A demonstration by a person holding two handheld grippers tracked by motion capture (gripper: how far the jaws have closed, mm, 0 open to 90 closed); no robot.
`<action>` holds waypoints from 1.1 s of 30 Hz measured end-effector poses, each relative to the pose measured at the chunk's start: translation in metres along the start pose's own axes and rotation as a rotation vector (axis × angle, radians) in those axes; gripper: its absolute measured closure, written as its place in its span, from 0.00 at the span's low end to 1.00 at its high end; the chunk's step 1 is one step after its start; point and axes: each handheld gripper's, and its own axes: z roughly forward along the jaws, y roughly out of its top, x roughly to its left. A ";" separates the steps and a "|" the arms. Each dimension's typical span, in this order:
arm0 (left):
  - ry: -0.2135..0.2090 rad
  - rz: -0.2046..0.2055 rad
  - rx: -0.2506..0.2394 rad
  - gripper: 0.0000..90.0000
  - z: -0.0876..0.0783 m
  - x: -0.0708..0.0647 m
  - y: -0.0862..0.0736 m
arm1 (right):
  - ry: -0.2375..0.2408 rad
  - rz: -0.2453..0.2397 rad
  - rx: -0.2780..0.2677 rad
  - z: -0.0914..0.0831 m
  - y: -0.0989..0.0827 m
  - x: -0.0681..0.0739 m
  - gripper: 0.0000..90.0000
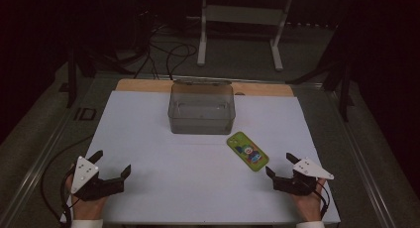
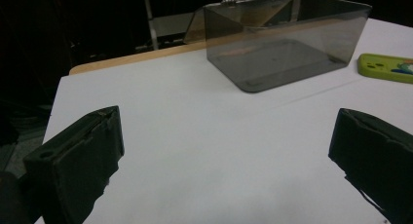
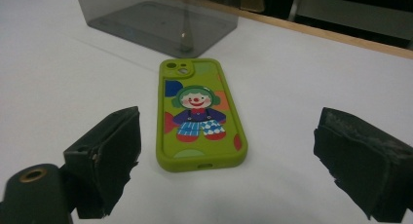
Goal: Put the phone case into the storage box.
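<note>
Dark room beyond; white sheet (image 1: 163, 188) over a table, strip of bare wooden edge (image 1: 143, 85) along the far side, black cables (image 1: 168, 57) looping on the grey floor past it, legs of a white stand (image 1: 240, 20) behind those. Smoky clear plastic box (image 1: 201, 109) at the far middle of the sheet, upright, lid off or tipped back behind it, cannot tell which; nothing seen inside. Green phone case (image 1: 247, 151) flat on the sheet, near the box's right front corner but apart from it, cartoon clown printed on the back, camera cut-out end toward the box. Right gripper (image 1: 281, 166) at the near right of the sheet, held in a hand, jaws spread wide and holding nothing, aimed at the case; in the right gripper view case lies ahead of and between the two black pads (image 3: 109, 151), not touched, open sheet all round it. Left gripper (image 1: 113, 162) at the near left, well apart from case and box, jaws likewise wide apart and bare; in the left gripper view bare sheet between the pads, box ahead to the right, end of the case at the far right edge. Nothing lying between either gripper and the case. Grey three-cornered plates on top of both, cables trailing off the near edge.
</note>
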 end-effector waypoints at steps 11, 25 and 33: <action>0.020 0.014 0.023 0.00 0.005 -0.001 -0.005 | -0.003 0.014 0.028 0.003 -0.001 -0.002 0.11; 0.030 0.002 0.017 0.00 0.006 0.004 -0.007 | 0.037 0.065 0.075 0.012 0.013 -0.004 0.10; 0.031 0.001 0.014 0.00 0.007 0.003 -0.008 | 0.052 0.072 0.102 0.021 0.025 -0.006 0.10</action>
